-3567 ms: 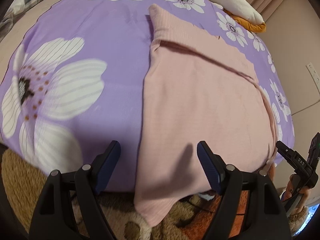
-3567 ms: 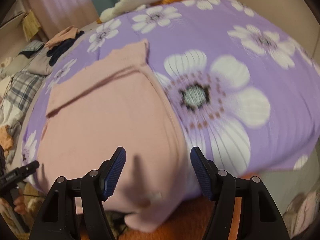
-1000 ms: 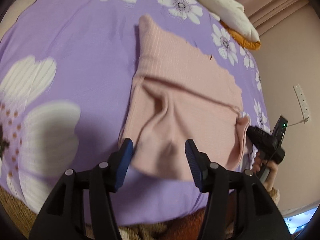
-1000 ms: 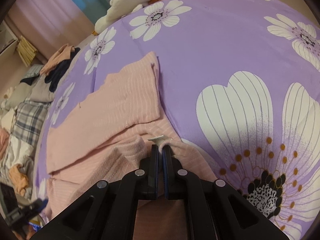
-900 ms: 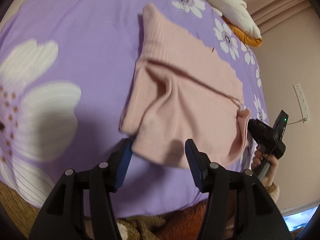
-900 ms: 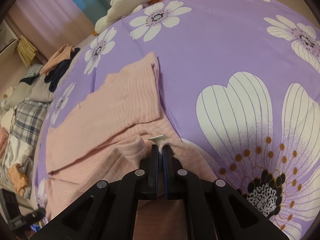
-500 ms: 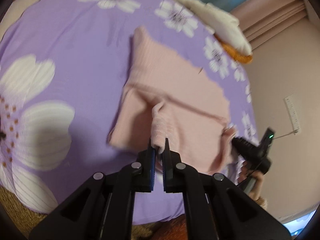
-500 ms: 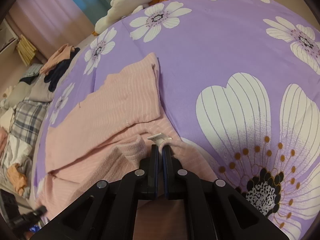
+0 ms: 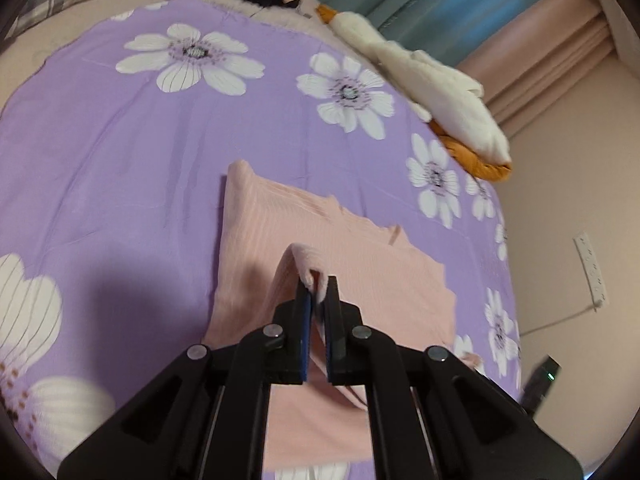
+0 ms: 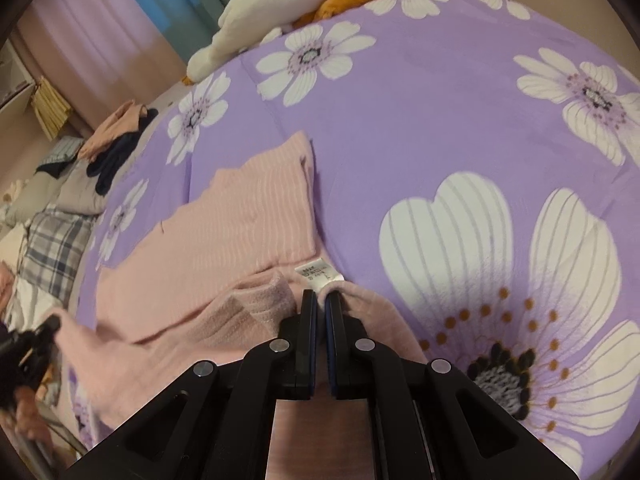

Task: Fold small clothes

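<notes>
A pink ribbed garment lies on a purple flowered bedspread, its near part lifted and carried over the far part. My left gripper is shut on one lifted corner of the hem, which hangs in a fold from the jaws. My right gripper is shut on the other corner of the pink garment, next to a white care label. The left gripper's tip and the hand holding it show at the lower left edge of the right wrist view. The cloth between the pads is hidden.
A white and orange plush toy lies at the bed's far edge. Dark and peach clothes and a plaid cloth are piled beyond the bedspread. A wall with a socket strip runs along the right. The purple bedspread stretches to the right.
The left gripper shut on the near hem corner, then rose and travelled toward the far end, carrying the cloth over the garment. The right gripper stayed shut on its corner, nearly still.
</notes>
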{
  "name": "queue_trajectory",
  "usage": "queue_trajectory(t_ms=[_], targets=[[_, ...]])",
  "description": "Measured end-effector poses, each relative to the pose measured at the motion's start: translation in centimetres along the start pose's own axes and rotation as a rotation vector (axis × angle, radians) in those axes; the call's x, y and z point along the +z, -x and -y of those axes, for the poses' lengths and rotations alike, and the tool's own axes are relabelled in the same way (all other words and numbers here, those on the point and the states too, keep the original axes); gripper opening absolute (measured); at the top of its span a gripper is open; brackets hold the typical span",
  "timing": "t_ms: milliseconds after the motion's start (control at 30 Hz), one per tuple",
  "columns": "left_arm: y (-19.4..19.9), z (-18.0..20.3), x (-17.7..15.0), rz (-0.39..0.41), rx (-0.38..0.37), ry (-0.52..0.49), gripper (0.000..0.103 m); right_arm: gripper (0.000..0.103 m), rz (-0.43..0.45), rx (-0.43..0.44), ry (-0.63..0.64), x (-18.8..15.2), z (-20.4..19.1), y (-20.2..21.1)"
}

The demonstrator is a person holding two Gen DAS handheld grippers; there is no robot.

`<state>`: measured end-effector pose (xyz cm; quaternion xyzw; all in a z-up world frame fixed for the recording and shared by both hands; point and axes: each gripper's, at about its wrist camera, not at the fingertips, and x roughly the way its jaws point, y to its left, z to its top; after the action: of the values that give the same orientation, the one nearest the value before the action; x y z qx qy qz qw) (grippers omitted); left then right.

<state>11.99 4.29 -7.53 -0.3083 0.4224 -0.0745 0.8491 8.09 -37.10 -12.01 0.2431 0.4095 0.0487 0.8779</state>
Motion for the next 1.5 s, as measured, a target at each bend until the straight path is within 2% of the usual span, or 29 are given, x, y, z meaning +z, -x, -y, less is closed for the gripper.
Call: queue_trajectory(t_ms=[267,367,433,500,600,667,733,767,800,833,933,967,1000,1067,1167,1233,1267,1433,1500], targets=[[-5.5,-2.0,1.6,-0.061,0.088,0.034,0.005,0.005,-0.015,0.004,-0.019,1.7,0.4,-1.8],[-6.2,-2.3,1.5,-0.071,0.098,0.024,0.006,0.005,-0.021,0.014,-0.031,2.1,0.6,-2.4],[-5.9,-2.1,1.5,-0.058,0.090,0.006,0.011,0.005,-0.020,0.022,-0.039,2.3,0.7,-2.1],[-5.0,-1.9,1.6,-0.042,0.071,-0.009,0.024,0.006,-0.009,0.023,-0.041,2.6,0.8,-1.7],[-3.3,-1.6,2.0,0.003,0.047,-0.012,0.044,0.006,0.054,-0.057,-0.026,3.3,1.0,-0.4],[-2.2,-1.4,2.1,0.033,0.065,-0.034,0.051,0.006,0.073,-0.079,-0.029,3.8,1.5,0.3],[-1.3,-1.4,1.9,0.044,0.079,-0.067,0.055,0.011,0.065,-0.040,-0.036,4.1,2.1,0.7],[-0.9,-1.5,1.7,0.033,0.081,-0.084,0.055,0.023,0.062,-0.025,-0.034,4.1,2.3,0.7],[-0.8,-1.6,1.4,0.019,0.076,-0.093,0.055,0.041,0.058,-0.013,-0.032,4.1,2.3,0.8],[-0.7,-1.8,1.2,0.010,0.072,-0.100,0.055,0.046,0.054,0.011,-0.032,4.1,2.3,0.7],[-0.9,-2.1,0.3,-0.022,0.084,-0.149,0.053,0.047,0.001,0.122,-0.020,4.2,1.7,-0.2],[-1.2,-2.2,-0.1,-0.031,0.112,-0.171,0.053,0.047,-0.022,0.141,-0.007,4.2,1.2,-0.8],[-1.5,-2.3,-0.2,-0.035,0.129,-0.181,0.047,0.048,-0.044,0.134,0.016,4.3,0.6,-1.7],[-1.9,-2.6,-0.5,-0.040,0.140,-0.192,0.037,0.048,-0.075,0.096,0.051,4.2,-0.3,-3.0],[-2.3,-2.5,-0.5,-0.051,0.128,-0.195,0.035,0.046,-0.110,0.078,0.068,3.8,-1.0,-4.6],[-2.5,-2.1,-0.3,-0.050,0.137,-0.214,0.035,0.017,-0.082,0.073,0.084,3.5,-1.2,-4.4],[-2.6,-1.8,-0.1,-0.045,0.146,-0.233,0.035,0.008,-0.067,0.075,0.083,3.5,-1.2,-4.0],[-3.5,-1.0,0.5,-0.035,0.171,-0.267,0.035,0.007,0.097,0.102,0.038,4.6,-0.2,-0.3],[-4.4,-0.6,0.8,-0.047,0.166,-0.277,0.035,0.007,0.136,0.108,0.010,5.3,0.7,0.4]])
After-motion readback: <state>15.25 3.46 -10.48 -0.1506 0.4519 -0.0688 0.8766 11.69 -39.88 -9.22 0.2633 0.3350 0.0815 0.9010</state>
